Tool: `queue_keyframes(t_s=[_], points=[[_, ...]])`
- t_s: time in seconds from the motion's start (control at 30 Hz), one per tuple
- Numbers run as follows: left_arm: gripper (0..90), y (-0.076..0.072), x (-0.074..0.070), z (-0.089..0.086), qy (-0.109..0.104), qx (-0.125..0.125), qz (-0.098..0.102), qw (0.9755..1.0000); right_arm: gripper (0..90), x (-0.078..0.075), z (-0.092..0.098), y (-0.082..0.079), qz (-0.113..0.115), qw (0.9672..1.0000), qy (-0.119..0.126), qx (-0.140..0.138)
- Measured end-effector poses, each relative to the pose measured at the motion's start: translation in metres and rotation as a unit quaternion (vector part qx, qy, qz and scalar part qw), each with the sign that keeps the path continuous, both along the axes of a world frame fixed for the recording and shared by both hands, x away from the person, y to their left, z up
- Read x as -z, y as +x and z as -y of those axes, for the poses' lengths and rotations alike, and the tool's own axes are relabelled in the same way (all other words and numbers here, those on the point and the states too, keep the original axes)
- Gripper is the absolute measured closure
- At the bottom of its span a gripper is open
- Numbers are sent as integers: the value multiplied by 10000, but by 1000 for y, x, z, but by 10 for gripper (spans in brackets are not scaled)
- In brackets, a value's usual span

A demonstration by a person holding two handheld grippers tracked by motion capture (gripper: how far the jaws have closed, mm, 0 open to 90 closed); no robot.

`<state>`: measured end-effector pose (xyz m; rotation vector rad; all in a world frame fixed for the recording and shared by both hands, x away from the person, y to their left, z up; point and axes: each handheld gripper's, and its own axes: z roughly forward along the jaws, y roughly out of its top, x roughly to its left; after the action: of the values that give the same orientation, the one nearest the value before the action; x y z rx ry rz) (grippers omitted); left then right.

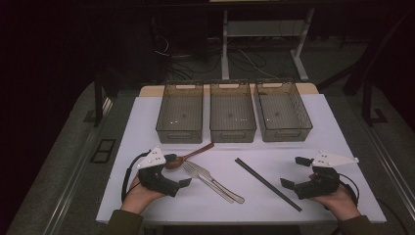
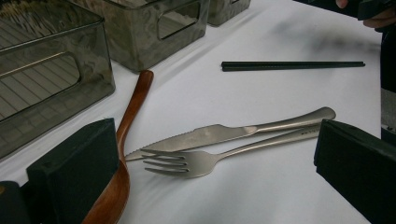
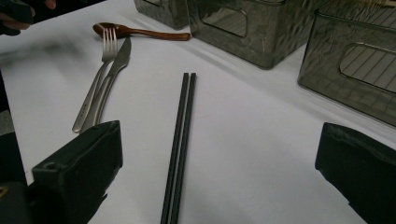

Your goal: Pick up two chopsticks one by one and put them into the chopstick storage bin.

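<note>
The wooden spoon (image 1: 182,158) lay on the white table (image 1: 147,196) just in front of the left bin (image 1: 180,115), its bowl beside the left gripper (image 1: 177,170), whose jaws stood wide apart and empty. A fork (image 2: 187,162) and knife (image 2: 224,134) lay side by side next to it. The black chopsticks (image 1: 268,184) lay further right, near the right gripper (image 1: 295,172), also wide open and empty.
</note>
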<state>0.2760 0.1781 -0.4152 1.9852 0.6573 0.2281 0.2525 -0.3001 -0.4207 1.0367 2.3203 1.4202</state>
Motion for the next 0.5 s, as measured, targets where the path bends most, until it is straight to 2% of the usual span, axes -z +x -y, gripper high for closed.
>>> queue_keyframes(t_s=[0.5], points=[[0, -4, 1, 3, -46, 35, -14, 10000, 2, -7, -4, -1, -79, 10000, 3, 24]])
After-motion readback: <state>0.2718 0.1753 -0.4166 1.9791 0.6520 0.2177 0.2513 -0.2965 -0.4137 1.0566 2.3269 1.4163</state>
